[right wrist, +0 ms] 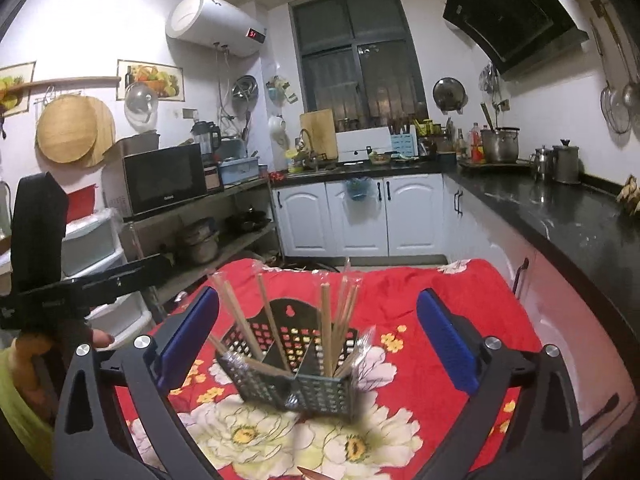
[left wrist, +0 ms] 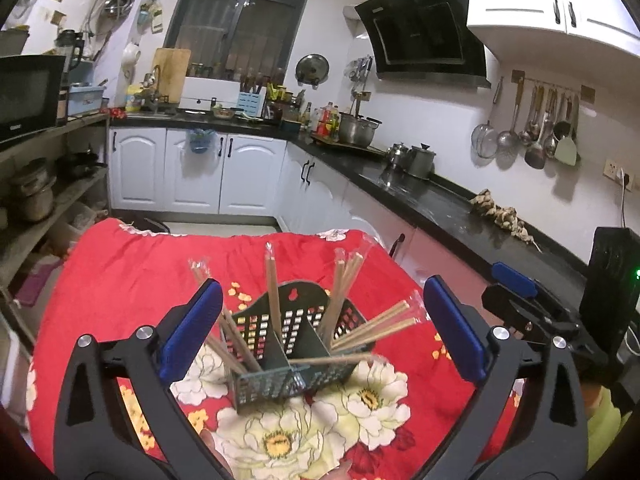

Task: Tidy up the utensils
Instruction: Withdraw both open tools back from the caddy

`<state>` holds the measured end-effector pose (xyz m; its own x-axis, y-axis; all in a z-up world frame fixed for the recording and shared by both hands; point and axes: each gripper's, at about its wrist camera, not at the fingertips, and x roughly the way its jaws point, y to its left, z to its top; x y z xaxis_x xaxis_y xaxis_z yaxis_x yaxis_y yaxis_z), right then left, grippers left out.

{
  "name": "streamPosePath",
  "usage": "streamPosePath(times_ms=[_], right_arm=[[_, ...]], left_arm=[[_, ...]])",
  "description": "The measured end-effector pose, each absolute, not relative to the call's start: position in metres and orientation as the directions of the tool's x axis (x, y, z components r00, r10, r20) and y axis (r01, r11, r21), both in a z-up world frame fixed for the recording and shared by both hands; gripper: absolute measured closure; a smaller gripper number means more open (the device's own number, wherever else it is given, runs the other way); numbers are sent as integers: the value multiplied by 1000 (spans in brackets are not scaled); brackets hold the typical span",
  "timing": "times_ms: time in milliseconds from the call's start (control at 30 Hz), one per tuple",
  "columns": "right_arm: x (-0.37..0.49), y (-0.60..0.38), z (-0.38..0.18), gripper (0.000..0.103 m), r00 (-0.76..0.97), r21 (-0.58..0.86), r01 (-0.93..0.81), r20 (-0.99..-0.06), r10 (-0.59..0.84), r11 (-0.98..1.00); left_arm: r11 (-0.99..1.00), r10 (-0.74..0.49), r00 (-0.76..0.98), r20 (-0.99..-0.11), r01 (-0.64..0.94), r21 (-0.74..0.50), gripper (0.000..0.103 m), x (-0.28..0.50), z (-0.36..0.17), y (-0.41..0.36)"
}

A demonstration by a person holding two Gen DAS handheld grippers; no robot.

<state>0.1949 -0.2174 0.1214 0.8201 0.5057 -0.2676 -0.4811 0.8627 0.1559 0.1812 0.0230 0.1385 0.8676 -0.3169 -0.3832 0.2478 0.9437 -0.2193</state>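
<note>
Two tongs face a dark perforated utensil holder (left wrist: 294,344) standing on the table's red floral cloth (left wrist: 120,280). Left tongs (left wrist: 320,328) and right tongs (right wrist: 318,340) both stand spread wide, gripping nothing. Wrapped wooden chopsticks (left wrist: 273,292) lean in the holder's compartments, several splaying right.

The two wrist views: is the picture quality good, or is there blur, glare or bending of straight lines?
Left wrist view: strong fisheye bending of the window and cabinets, dark corners; the chopsticks in the basket look slightly smeared. Right wrist view: same bending, the basket soft with motion blur, glare on the black countertop.
</note>
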Motion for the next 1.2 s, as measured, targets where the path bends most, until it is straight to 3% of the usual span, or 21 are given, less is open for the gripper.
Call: streamPosePath(times_ms=[600, 1000, 1200], right_arm=[[147, -234, 75, 7, 831, 101, -430, -343, 437, 897], [136, -233, 27, 6, 784, 93, -410, -473, 403, 907], [125, -234, 16, 6, 804, 109, -415, -421, 420, 903]], left_arm=[[970, -238, 843, -482, 182, -160, 11, 123, 77, -3], [985, -171, 788, -592, 115, -132, 11, 111, 24, -8], [988, -131, 815, -564, 62, -139, 11, 102, 5, -8]])
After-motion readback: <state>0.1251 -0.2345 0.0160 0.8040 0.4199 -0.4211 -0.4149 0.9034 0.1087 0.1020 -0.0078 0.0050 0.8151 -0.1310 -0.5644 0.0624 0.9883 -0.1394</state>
